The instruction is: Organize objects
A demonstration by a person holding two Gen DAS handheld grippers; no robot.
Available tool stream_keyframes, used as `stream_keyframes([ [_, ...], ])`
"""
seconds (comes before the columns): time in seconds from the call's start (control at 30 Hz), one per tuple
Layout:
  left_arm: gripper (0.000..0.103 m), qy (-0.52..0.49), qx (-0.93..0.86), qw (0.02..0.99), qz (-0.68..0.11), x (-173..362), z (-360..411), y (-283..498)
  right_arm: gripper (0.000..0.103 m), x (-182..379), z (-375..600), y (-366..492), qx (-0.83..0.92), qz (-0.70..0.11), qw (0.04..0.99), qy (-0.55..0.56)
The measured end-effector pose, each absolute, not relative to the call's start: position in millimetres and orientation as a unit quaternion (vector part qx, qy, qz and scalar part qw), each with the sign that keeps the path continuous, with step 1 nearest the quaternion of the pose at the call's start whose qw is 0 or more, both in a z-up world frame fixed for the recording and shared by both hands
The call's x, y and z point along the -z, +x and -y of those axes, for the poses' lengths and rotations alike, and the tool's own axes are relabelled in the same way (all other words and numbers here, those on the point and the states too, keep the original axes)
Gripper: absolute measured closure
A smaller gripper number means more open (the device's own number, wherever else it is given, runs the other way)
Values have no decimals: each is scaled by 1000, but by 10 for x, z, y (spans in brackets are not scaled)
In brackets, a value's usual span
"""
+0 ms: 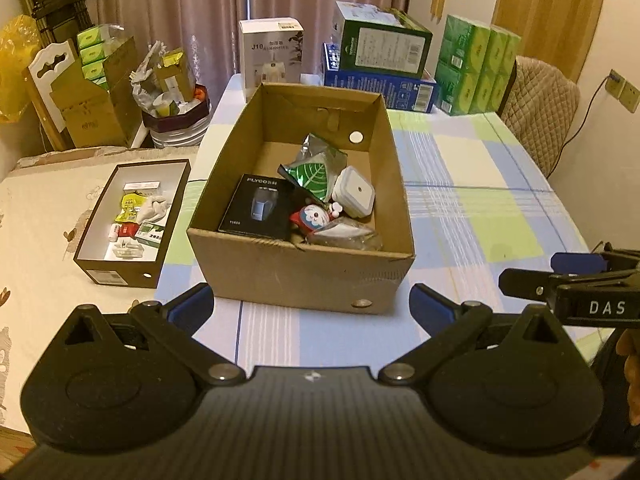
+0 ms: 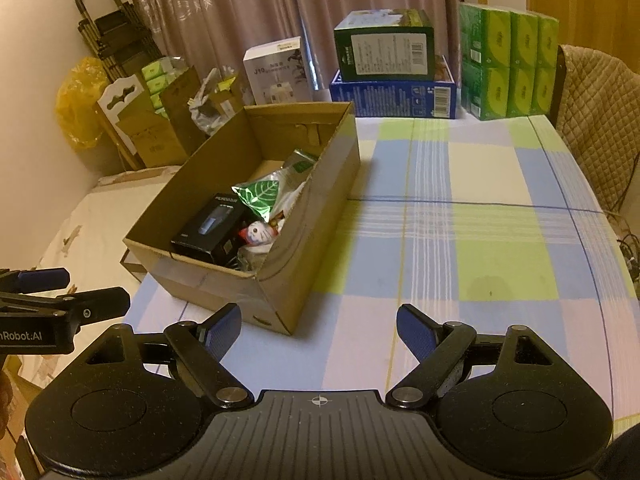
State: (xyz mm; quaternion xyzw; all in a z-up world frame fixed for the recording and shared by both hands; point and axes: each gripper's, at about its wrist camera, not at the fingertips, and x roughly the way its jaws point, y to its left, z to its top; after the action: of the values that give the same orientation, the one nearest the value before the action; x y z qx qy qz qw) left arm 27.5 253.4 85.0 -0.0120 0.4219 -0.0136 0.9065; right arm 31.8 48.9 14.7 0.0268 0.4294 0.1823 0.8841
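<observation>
An open cardboard box (image 1: 296, 276) (image 2: 304, 276) stands on the checked tablecloth. Inside lie a black shaver box (image 1: 256, 206) (image 2: 210, 228), a green leaf-print foil bag (image 1: 314, 170) (image 2: 260, 194), a small white lidded container (image 1: 354, 192), a red and white cat toy (image 1: 314, 218) (image 2: 258, 236) and a clear plastic bag (image 1: 348, 236). My left gripper (image 1: 312, 306) hovers open just in front of the box's near wall, nothing between its fingers. My right gripper (image 2: 320, 332) is open and empty by the box's near right corner. Each gripper shows at the edge of the other's view.
A dark shoebox (image 1: 128, 220) with small packets sits left of the cardboard box. At the table's far end stand a white J10 box (image 1: 272, 52), stacked green and blue boxes (image 1: 380, 64) and green tissue packs (image 1: 476, 68). A padded chair (image 1: 540, 100) is at the right.
</observation>
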Motion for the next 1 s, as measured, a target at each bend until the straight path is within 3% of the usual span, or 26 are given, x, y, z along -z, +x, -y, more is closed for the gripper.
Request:
stream_keyframes([
  [1.0, 1, -9, 17, 904, -428, -720, -2469, 298, 21, -52, -564, 298, -183, -441, 878, 22],
])
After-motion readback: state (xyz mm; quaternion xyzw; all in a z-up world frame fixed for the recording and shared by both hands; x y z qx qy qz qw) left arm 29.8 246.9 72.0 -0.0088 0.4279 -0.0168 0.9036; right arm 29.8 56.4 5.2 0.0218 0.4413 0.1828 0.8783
